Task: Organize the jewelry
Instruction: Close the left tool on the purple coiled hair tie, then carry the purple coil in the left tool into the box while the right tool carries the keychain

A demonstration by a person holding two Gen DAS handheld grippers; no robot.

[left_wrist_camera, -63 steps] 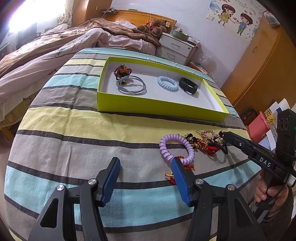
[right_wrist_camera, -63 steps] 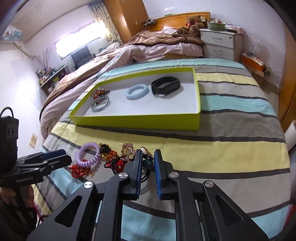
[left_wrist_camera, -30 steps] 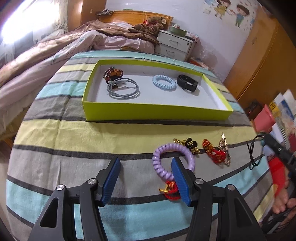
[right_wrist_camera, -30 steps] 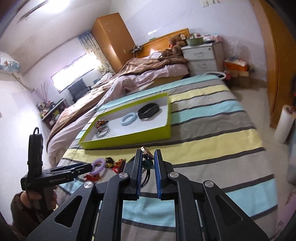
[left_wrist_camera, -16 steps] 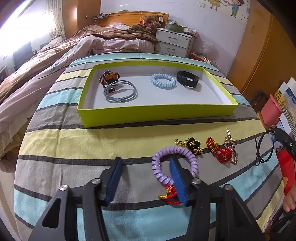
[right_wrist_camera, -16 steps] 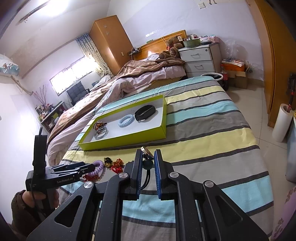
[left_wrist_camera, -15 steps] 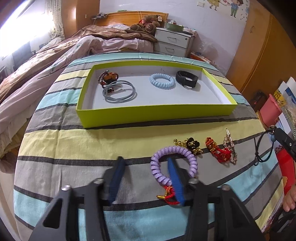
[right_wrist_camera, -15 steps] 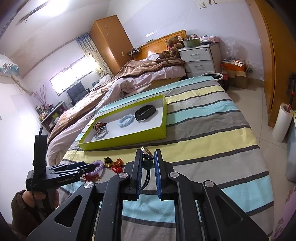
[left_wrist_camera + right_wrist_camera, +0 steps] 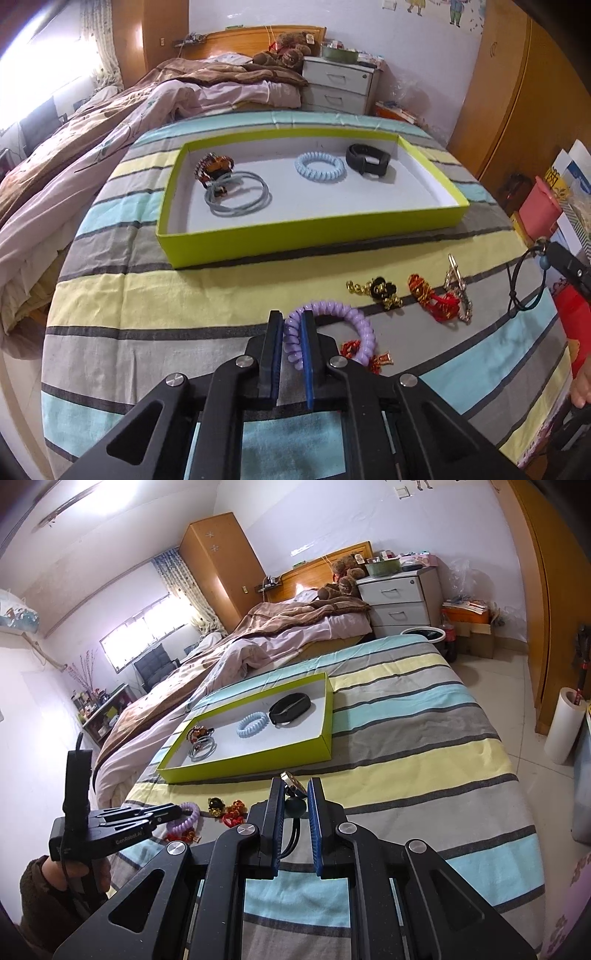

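The left gripper (image 9: 291, 332) has its blue pads clamped on the near-left arc of the purple spiral plastic hair tie (image 9: 334, 325), which lies on the striped bedsheet (image 9: 155, 302); the pick-up step looks done, and I judge the next move to be a lift and carry to 12 o'clock, over the near wall of the lime-green shallow cardboard tray (image 9: 310, 240). The right gripper (image 9: 295, 805) is pinched on a black elastic cord with a teal bead and gold charm (image 9: 293, 801), held clear of the sheet.

Touching the tie at 4 o'clock sits a small red-and-gold knotted charm (image 9: 369, 354) (it could snag and ride along). Further out at 2 o'clock lie a black-and-gold trinket (image 9: 380, 290), a red beaded ornament (image 9: 432, 295) and a silver hair clip (image 9: 458, 288).

Inside the tray, open white floor lies at the near side, between the grey wire bangles (image 9: 240, 199) and the pale-blue spiral tie (image 9: 319, 166); the black wristband (image 9: 367, 160) lies just right of that.
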